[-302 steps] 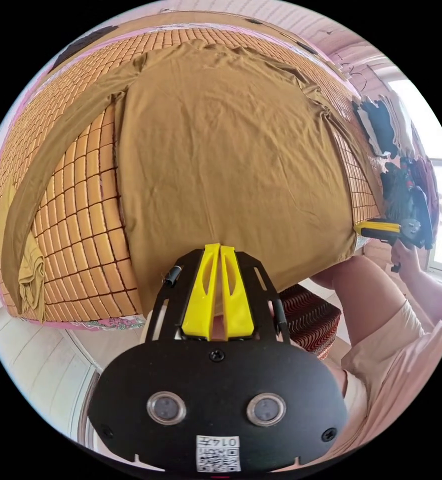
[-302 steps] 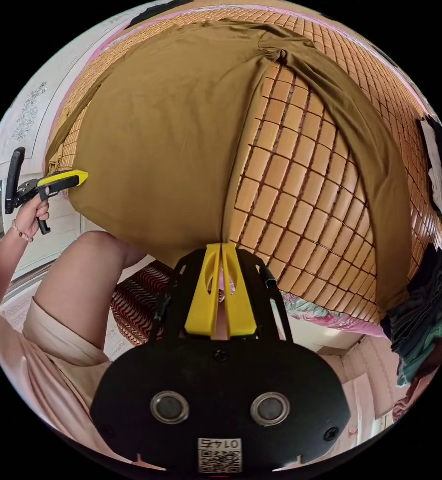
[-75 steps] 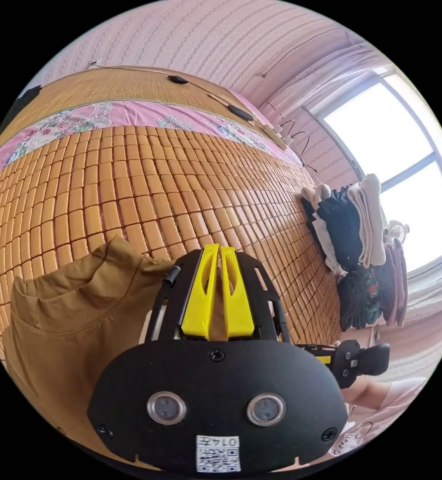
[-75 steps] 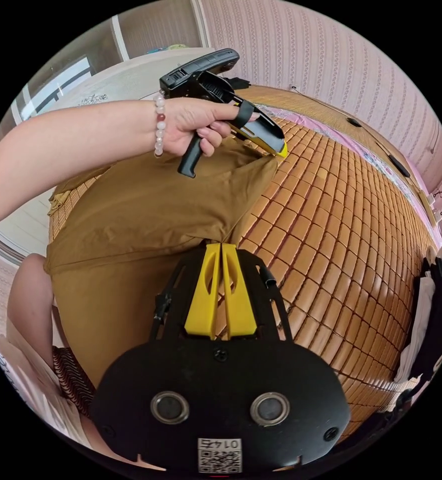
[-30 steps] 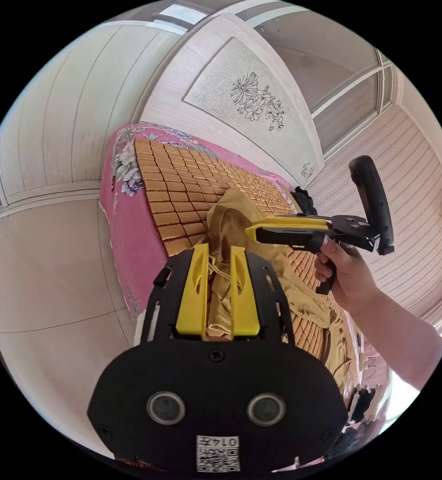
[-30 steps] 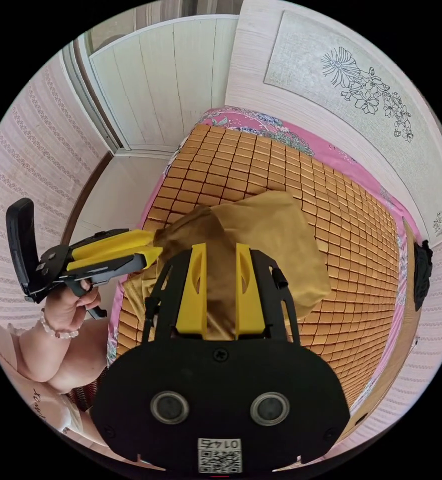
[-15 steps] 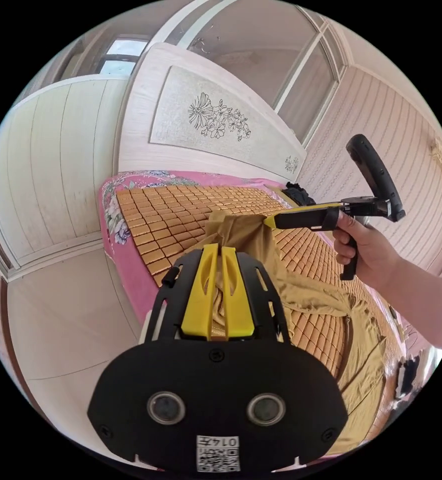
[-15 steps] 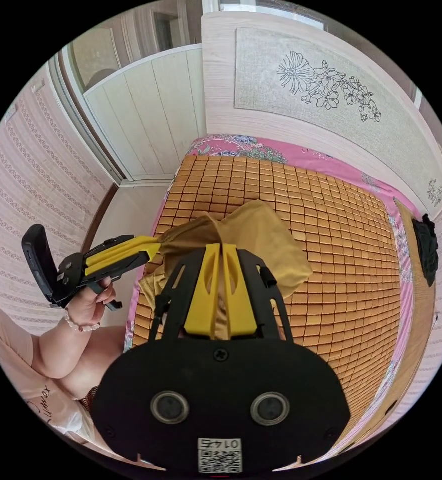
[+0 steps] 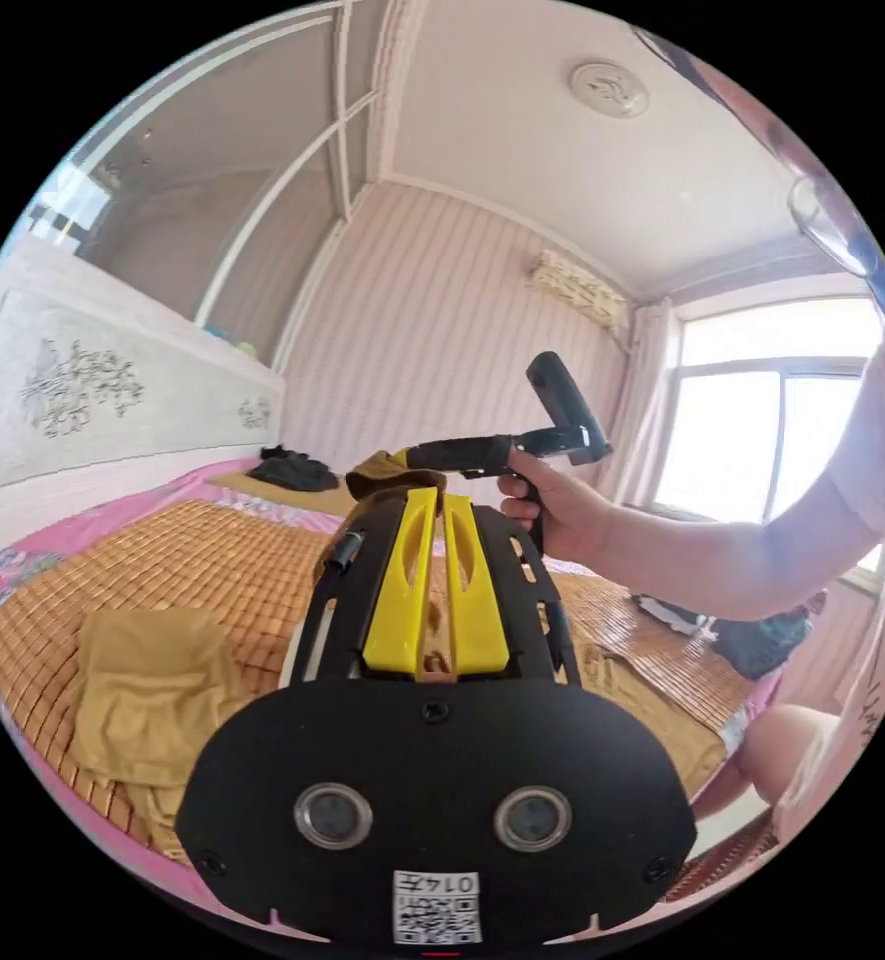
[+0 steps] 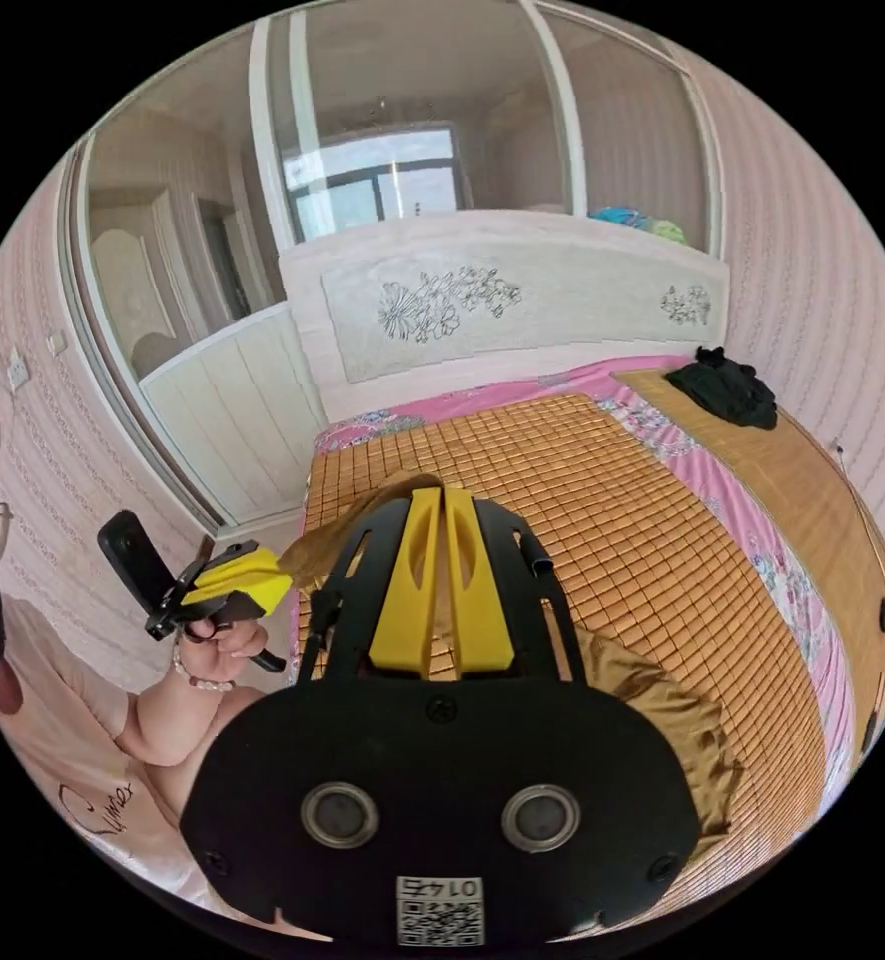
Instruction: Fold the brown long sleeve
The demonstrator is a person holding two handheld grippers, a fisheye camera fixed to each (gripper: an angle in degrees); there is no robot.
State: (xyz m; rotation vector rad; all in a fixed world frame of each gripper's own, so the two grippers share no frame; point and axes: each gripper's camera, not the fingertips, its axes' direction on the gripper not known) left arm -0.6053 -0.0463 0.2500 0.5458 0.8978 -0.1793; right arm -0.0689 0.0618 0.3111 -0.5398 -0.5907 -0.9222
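Note:
The brown long sleeve shirt [image 9: 652, 700] hangs from both grippers, and its lower part trails over the bamboo mat. In the left gripper view my left gripper [image 9: 432, 495] has its jaws together on a bunch of the brown cloth. Just beyond it a hand holds my right gripper [image 9: 402, 460], which pinches the same fabric. In the right gripper view my right gripper [image 10: 444, 492] is shut on the shirt [image 10: 672, 720], which drapes down to the lower right. My left gripper [image 10: 282, 585] grips another edge of the cloth at the left.
A woven bamboo mat [image 10: 612, 520] covers the bed over a pink sheet, with a pale headboard [image 10: 522, 290] behind. A mustard garment [image 9: 147, 690] lies crumpled on the mat. A black garment [image 10: 727, 385] sits at the far edge and piled clothes [image 9: 762, 640] lie near the window.
Both grippers were open around the cloth one second ago and have since shut on it. They have risen with it, so the shirt now hangs above the mat. Both views tilted up toward the room.

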